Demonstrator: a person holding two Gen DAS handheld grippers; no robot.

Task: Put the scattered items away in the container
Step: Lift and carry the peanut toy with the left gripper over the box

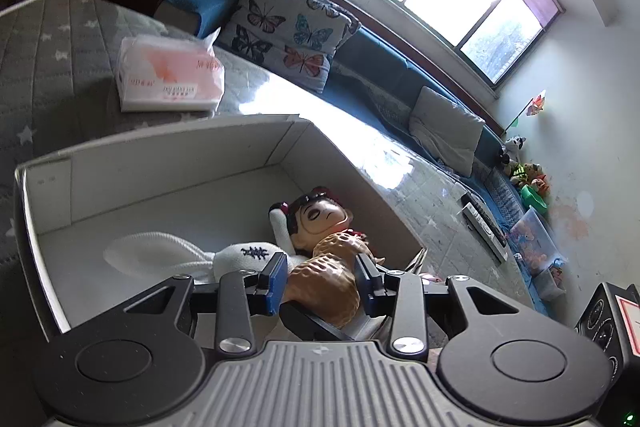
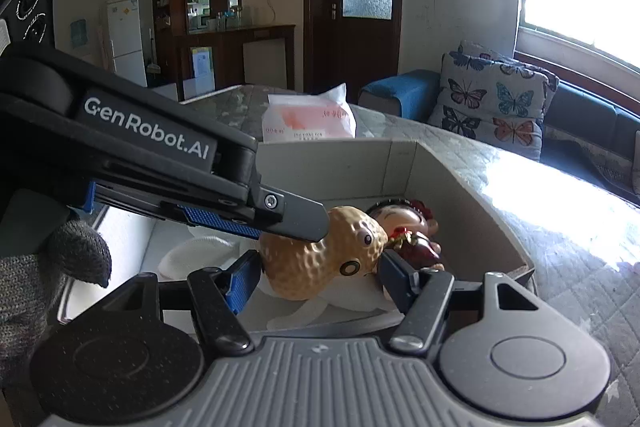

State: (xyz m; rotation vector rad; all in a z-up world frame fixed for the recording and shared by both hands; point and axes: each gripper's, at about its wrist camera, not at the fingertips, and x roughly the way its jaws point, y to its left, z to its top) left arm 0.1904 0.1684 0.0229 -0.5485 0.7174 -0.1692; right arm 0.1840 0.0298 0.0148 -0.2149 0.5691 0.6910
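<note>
My right gripper [image 2: 316, 273] is black plastic over a grey ribbed base, with two round black discs at the sides and silver screw heads at the link pivots. Its fingers [image 2: 240, 283] carry blue dotted pads. The left gripper [image 1: 320, 277] is built the same – ribbed grey base, black links, blue pads [image 1: 276, 281]. Seen side-on from the right camera, its body bears white lettering (GenRobot.AI) and a small screw near the finger. My hand [image 2: 52, 267] wears a grey knit glove – dark at the fingertip.
</note>
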